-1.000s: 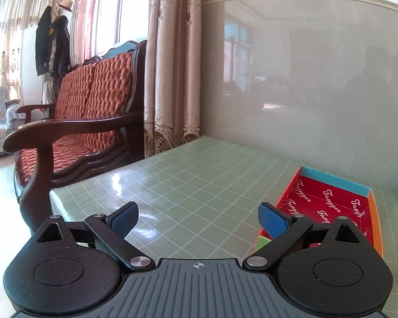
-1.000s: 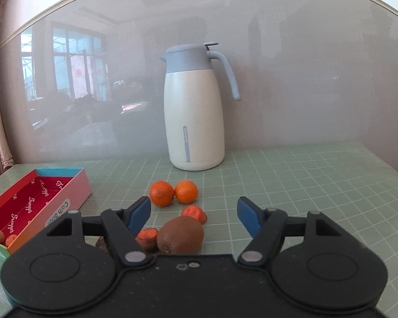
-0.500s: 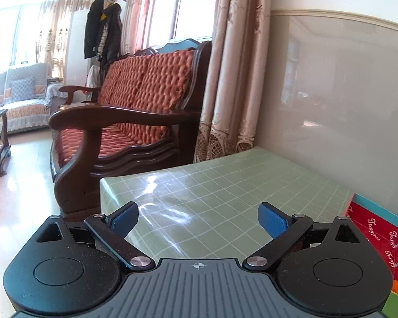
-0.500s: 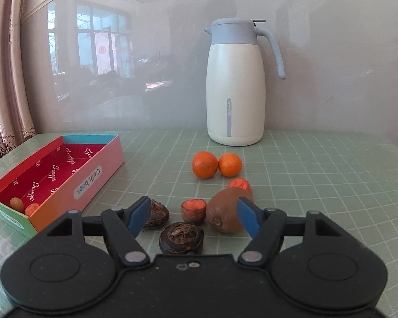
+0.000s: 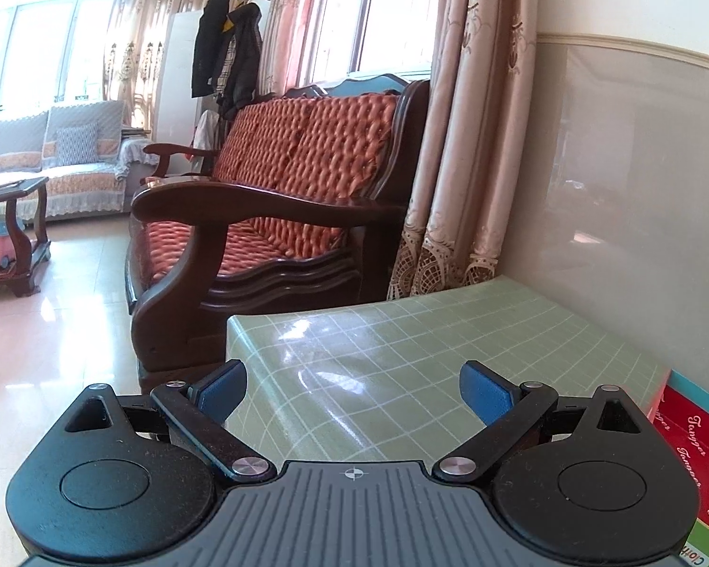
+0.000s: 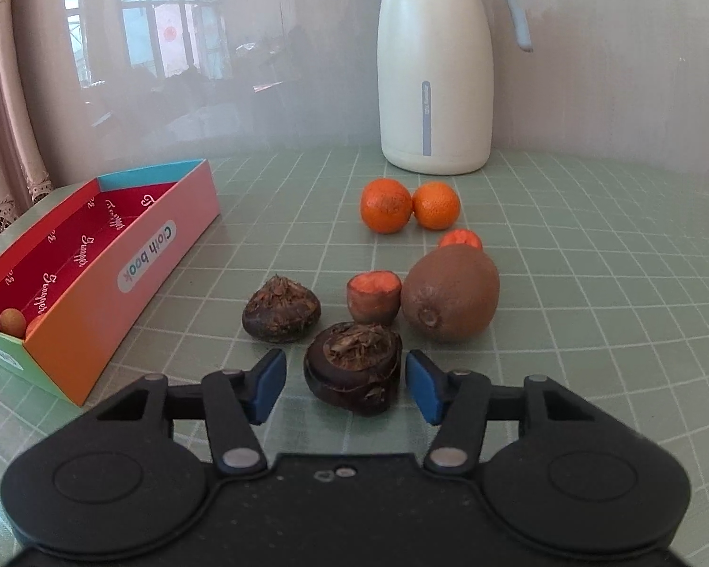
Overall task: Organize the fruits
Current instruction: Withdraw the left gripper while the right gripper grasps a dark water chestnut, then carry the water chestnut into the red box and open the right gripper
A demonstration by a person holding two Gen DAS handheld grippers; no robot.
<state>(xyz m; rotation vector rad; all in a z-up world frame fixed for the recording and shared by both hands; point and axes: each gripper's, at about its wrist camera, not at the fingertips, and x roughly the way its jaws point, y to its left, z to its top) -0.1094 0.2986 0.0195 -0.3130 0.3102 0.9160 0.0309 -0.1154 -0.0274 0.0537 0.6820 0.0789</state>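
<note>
Left hand-held gripper [image 5: 352, 394] open and empty over bare green table [image 5: 402, 354], pointed off toward a sofa [image 5: 279, 189]. Farther right, open box [image 6: 85, 274] with two small fruits in its near corner. Right hand-held gripper [image 6: 345, 385] closing around near water chestnut [image 6: 352, 373], pads not yet touching. Likely light, hard, smooth-skinned and apt to roll; best pinched across its widest flanks, below the rough crown. Kiwi [image 6: 449, 293] just beyond.

Green grid table [image 6: 591, 283] carries box [image 6: 132, 283], jug [image 6: 437, 90], two mandarins [image 6: 385, 205], kiwi [image 6: 451, 293], water chestnuts [image 6: 281, 308]
</note>
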